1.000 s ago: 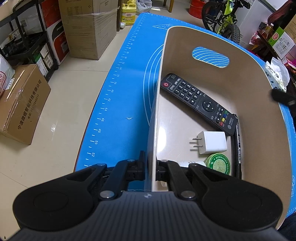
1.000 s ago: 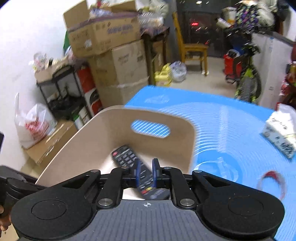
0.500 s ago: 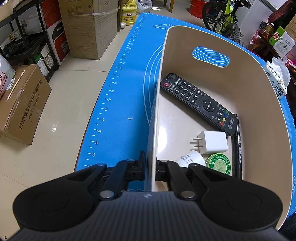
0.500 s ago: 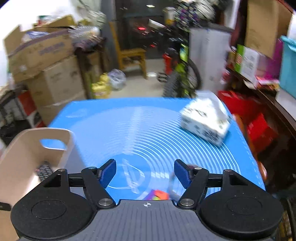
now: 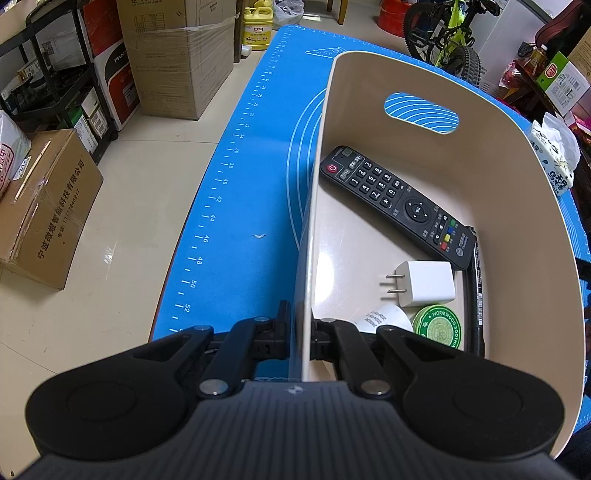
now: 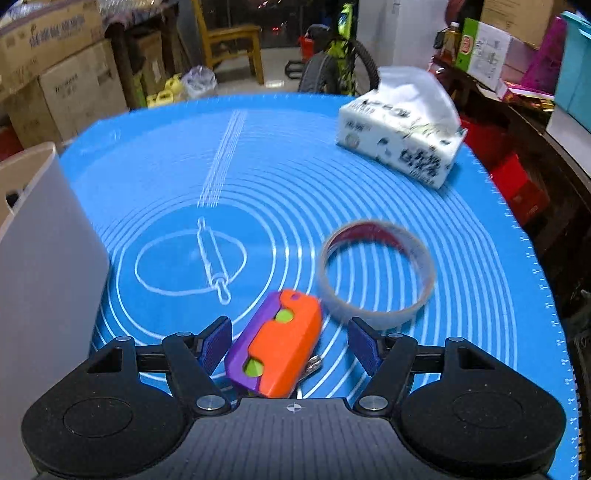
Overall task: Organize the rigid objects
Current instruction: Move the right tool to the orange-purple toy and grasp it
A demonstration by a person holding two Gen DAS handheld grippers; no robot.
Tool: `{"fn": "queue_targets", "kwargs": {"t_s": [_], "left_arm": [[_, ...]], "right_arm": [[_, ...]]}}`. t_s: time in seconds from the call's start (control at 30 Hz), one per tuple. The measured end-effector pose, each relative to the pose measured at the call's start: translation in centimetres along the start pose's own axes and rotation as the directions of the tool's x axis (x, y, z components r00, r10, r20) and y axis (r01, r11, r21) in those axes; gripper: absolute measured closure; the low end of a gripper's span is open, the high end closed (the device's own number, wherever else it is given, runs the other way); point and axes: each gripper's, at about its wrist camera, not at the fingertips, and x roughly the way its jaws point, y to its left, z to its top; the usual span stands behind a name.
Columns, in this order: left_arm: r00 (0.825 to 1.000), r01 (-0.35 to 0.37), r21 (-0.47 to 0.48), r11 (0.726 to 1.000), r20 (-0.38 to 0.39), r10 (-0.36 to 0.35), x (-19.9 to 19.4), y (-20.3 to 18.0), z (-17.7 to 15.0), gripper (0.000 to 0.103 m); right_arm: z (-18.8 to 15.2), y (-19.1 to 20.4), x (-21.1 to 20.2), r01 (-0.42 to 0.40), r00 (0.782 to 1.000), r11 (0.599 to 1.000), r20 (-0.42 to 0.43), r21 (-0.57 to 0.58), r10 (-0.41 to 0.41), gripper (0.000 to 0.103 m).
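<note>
A beige basket [image 5: 517, 184] stands on the blue mat [image 5: 258, 184]. My left gripper [image 5: 299, 332] is shut on the basket's near wall. Inside lie a black remote [image 5: 399, 205], a white charger [image 5: 424, 282], a green tin [image 5: 439, 326], a white cylinder [image 5: 382, 319] and a black pen [image 5: 476, 288]. My right gripper [image 6: 290, 343] is open, low over the mat. An orange and purple toy [image 6: 280, 343] lies between its blue pads [image 6: 218, 339], which stand apart from it. A tape ring [image 6: 376, 273] rests just beyond.
A tissue pack [image 6: 402, 140] sits at the mat's far right. The basket wall [image 6: 44, 258] rises at the left of the right wrist view. Cardboard boxes [image 5: 48, 206], shelving and a bicycle [image 5: 443, 33] stand on the floor around the table.
My right gripper swung away from above the basket to the right, opened wide and came down over the toy. The white cylinder in the basket shifted. The left gripper kept still.
</note>
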Motion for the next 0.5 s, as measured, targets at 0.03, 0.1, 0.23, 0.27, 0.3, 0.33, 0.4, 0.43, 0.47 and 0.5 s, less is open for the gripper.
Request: {"fn": "queue_targets", "kwargs": {"t_s": [0.03,0.1,0.23,0.27,0.3,0.33,0.4,0.43,0.47,0.5], "left_arm": [[1.000,0.000,0.000,1.000,0.000,0.000,0.00,0.00,0.00,0.097],[1.000,0.000,-0.001,1.000,0.000,0.000,-0.01,0.02,0.00,0.097],[1.000,0.000,-0.001,1.000,0.000,0.000,0.01,-0.01,0.01,0.097],[1.000,0.000,-0.001,1.000,0.000,0.000,0.01,-0.01,0.00,0.097],[1.000,-0.001,-0.001,1.000,0.000,0.001,0.01,-0.01,0.00,0.097],[1.000,-0.001,0.000,1.000,0.000,0.001,0.01,0.00,-0.01,0.097],[1.000,-0.002,0.000,1.000,0.000,0.002,-0.01,0.08,-0.02,0.097],[1.000,-0.001,-0.001,1.000,0.000,0.001,-0.01,0.16,-0.01,0.097],[1.000,-0.001,0.000,1.000,0.000,0.001,0.00,0.07,-0.01,0.097],[1.000,-0.001,0.001,1.000,0.000,0.001,-0.01,0.08,0.00,0.097]], "right_arm": [[-0.13,0.25,0.23,0.004,1.000,1.000,-0.003,-0.007,-0.004,0.028],[-0.29,0.62,0.35,0.018,1.000,1.000,0.005,-0.011,-0.018,0.028],[-0.34,0.68,0.22,0.015,1.000,1.000,0.014,-0.003,-0.015,0.031],[-0.36,0.70,0.15,0.009,1.000,1.000,0.015,-0.006,-0.009,0.032],[-0.42,0.75,0.04,0.001,1.000,1.000,0.018,-0.012,-0.001,0.037],[-0.44,0.76,-0.01,-0.003,1.000,1.000,0.019,-0.015,0.003,0.041],[-0.54,0.92,-0.18,0.000,1.000,1.000,0.026,-0.025,0.001,0.045],[-0.66,0.99,-0.29,0.003,0.999,0.999,0.037,-0.036,-0.001,0.047],[-0.78,1.03,-0.38,0.005,0.999,0.999,0.045,-0.045,-0.003,0.047],[-0.85,0.99,-0.46,0.005,0.999,0.999,0.051,-0.048,-0.002,0.049]]}}
